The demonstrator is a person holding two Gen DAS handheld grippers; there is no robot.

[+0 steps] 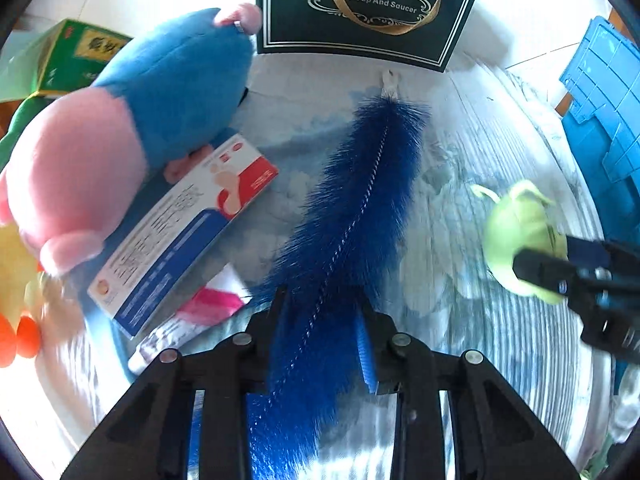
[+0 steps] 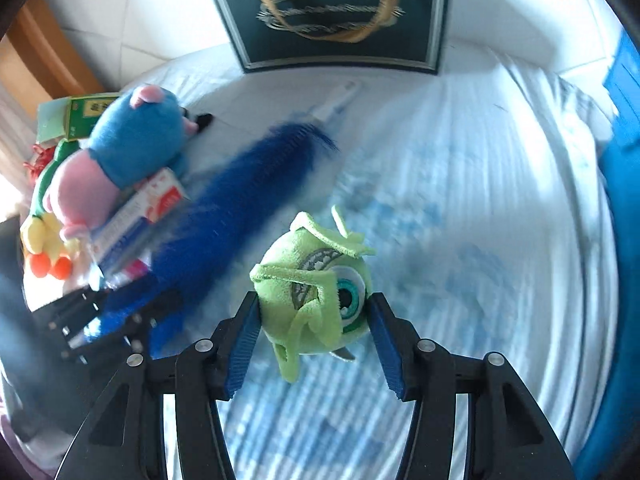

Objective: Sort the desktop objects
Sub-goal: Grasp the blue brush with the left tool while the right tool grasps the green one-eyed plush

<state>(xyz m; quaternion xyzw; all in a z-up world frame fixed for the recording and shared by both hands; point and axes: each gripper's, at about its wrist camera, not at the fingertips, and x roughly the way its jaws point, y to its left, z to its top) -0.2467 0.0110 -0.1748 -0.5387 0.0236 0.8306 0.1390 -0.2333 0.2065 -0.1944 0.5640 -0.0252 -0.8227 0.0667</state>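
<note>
On pale cloth [image 2: 500,200] — blue crate [image 1: 604,92] alongside.

a bed with a pale blue-patterned sheet [image 1: 460,200] carries a dark gift bag [image 1: 360,12], a long blue bristle brush [image 1: 360,184] and a white-and-blue medicine box [image 1: 184,236].

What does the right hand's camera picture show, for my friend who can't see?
The right gripper squeezes a green one-eyed plush monster between its blue pads, above a pale striped cloth. To the left, the left gripper holds a fluffy blue brush, beside a pile with a blue and pink plush toy.
</note>
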